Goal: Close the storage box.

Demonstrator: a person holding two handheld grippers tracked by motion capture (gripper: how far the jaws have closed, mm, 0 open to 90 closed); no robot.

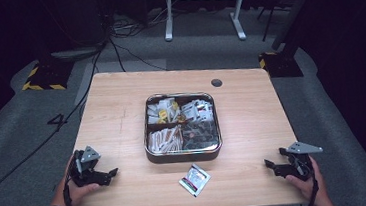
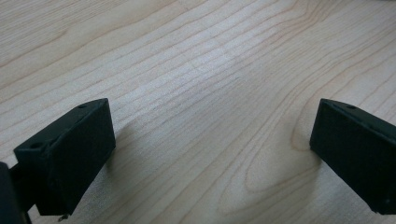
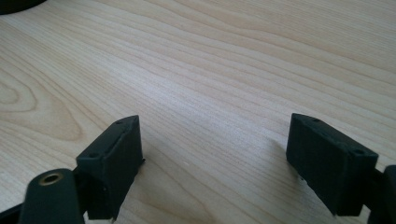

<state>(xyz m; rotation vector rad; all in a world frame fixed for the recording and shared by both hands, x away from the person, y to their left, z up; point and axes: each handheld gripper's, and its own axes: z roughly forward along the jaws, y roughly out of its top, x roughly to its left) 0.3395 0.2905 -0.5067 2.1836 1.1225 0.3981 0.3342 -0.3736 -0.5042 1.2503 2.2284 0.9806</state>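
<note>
- The left gripper (image 1: 111,173) is sitting low at the near left part of the wooden table (image 1: 121,113), held in the person's left hand (image 1: 76,192).
- Its jaws are standing wide open, with nothing between them. In the left gripper view, bare wood is showing in the gap of the left gripper (image 2: 212,140).
- The right gripper (image 1: 269,164) is sitting low at the near right part of the table, held in the person's right hand (image 1: 306,185).
- Its jaws are also standing wide open and holding nothing. In the right gripper view, bare wood is lying between the jaws of the right gripper (image 3: 215,154).
- Both grippers are pointing in toward the middle of the table.
- A small white packet (image 1: 195,179) with red and dark print is lying flat on the table near the front edge, between the two grippers and well apart from both.
- The packet is lying just in front of a square metal tray (image 1: 183,156), near it but not touching it.
- The tray is sitting in the middle of the table and is split into four boxes, all full of small packets.
- A small dark round hole (image 1: 216,83) is showing in the table behind the tray.
</note>
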